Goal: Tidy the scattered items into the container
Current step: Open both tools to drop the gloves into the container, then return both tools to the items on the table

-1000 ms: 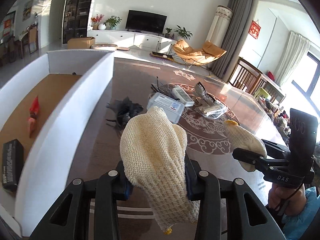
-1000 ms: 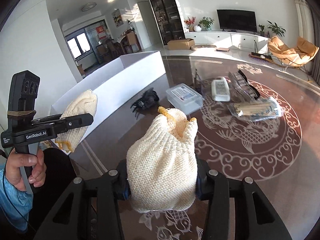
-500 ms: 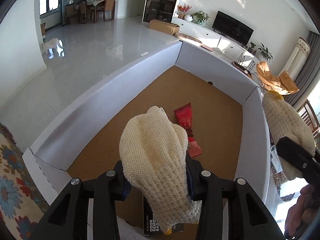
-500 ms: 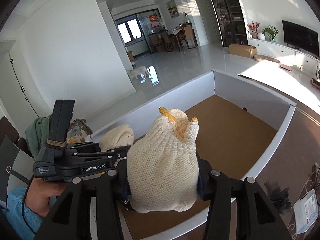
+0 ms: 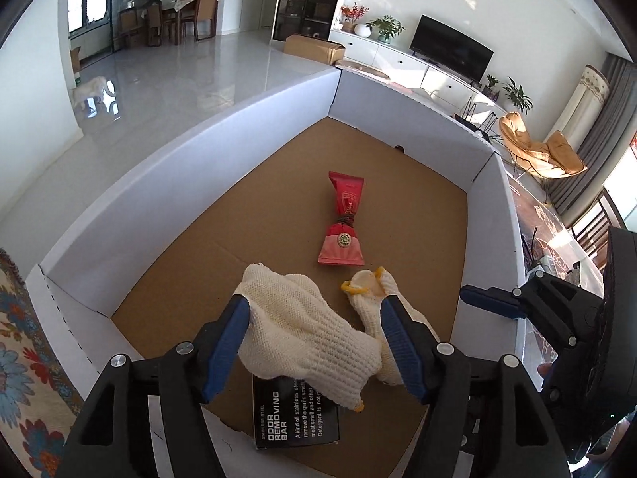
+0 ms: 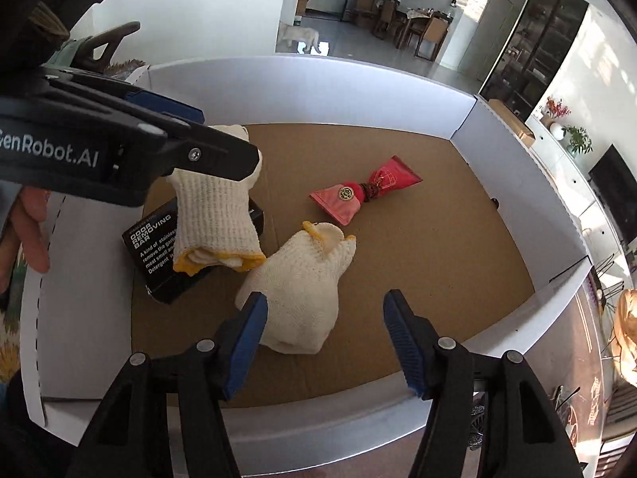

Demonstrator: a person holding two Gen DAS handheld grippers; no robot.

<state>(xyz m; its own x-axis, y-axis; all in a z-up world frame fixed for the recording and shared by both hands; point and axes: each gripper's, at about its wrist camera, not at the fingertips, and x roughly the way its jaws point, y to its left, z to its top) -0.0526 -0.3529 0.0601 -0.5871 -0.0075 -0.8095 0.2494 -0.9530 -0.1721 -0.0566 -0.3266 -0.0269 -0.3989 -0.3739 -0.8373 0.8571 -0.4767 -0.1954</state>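
Below both grippers lay the white-walled cardboard box (image 5: 171, 167). The left gripper (image 5: 314, 318), jaws opening, had one knitted glove (image 5: 302, 330) draped between them; the right gripper's (image 6: 324, 310) opening jaws straddled the second glove (image 6: 302, 283), beside the black box (image 6: 159, 247) and red pouch (image 6: 358, 195).

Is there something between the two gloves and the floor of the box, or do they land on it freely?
The right gripper's glove already lies on the bare box floor, nothing under it. The left gripper's glove hangs over a black carton, so it would likely land partly on that. Both jaws are opening.
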